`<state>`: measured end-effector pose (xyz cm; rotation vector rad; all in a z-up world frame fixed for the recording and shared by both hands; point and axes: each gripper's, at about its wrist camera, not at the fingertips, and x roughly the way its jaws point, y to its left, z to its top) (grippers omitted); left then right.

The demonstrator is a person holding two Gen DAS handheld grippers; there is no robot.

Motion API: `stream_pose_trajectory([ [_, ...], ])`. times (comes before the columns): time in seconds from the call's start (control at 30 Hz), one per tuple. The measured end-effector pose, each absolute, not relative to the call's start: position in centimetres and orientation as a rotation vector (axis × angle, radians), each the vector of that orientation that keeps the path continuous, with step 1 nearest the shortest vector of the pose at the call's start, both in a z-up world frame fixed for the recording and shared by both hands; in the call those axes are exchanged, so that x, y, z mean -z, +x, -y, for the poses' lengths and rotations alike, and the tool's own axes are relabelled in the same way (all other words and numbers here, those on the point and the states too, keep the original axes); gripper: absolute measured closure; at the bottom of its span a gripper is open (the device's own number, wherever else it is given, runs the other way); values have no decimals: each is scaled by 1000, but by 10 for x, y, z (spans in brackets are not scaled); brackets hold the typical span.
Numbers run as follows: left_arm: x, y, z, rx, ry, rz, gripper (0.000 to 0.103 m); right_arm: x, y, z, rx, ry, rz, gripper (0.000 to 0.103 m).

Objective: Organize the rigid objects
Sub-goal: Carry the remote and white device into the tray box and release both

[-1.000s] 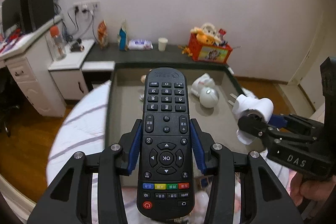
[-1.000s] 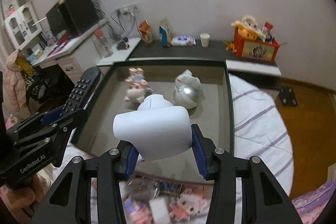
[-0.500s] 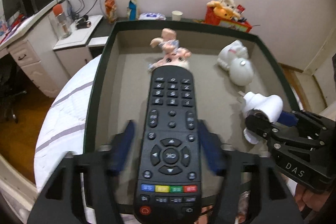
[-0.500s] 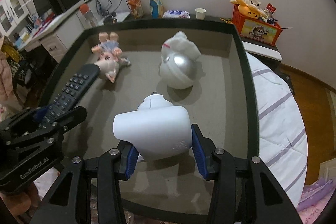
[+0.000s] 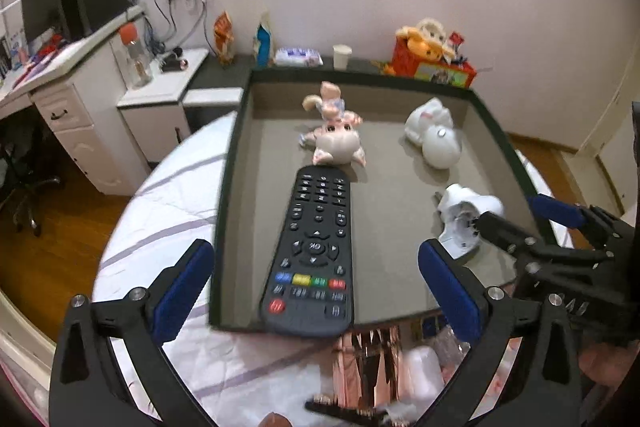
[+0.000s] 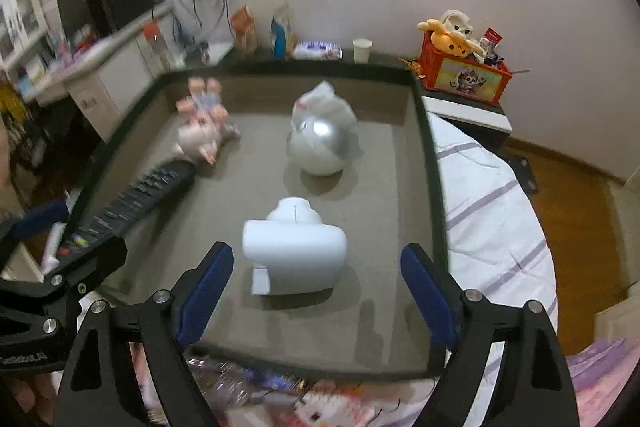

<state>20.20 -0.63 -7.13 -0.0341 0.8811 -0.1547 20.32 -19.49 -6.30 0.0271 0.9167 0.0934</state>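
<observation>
A black remote [image 5: 312, 247] lies on the grey floor of the dark-rimmed tray [image 5: 228, 187], its near end over the front rim. My left gripper [image 5: 316, 247] straddles it, jaws opening wide, pads clear of it. A white plug adapter [image 6: 294, 251] rests on the tray floor between the opening jaws of my right gripper [image 6: 318, 251], untouched by either pad. From the left wrist, the adapter [image 5: 466, 215] and right gripper [image 5: 516, 215] show at the right. From the right wrist, the remote [image 6: 132, 203] and left gripper [image 6: 76, 233] sit at the left.
A pink doll [image 5: 336, 139] and a white round toy [image 5: 436, 143] lie at the tray's far end. The tray sits on a striped white bedsheet [image 5: 168, 211]. Shiny packets and soft toys [image 5: 380, 359] crowd its near side. A red toy box [image 6: 464, 75] stands behind.
Both grippers went from shut to open. The remote left the left jaws and the adapter left the right jaws; both now lie in the tray.
</observation>
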Motion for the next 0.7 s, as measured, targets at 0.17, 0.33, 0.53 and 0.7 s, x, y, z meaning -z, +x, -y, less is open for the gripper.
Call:
stream_pose_trajectory([
  [0.17,48,171,-6,141,-49,-802,0,39,170,201,-93,74,-847,15],
  [0.33,33,140,-13,114,-50,-742,0,20,138,205,-124,127,-781,0],
  [0.53,27,103,-17,113,-28,-711,0,5,101,200,-159,136,-744,0],
  [0.7,33,71,-24,113,-40,-717,0,5,62,200,-173,149,-727,0],
])
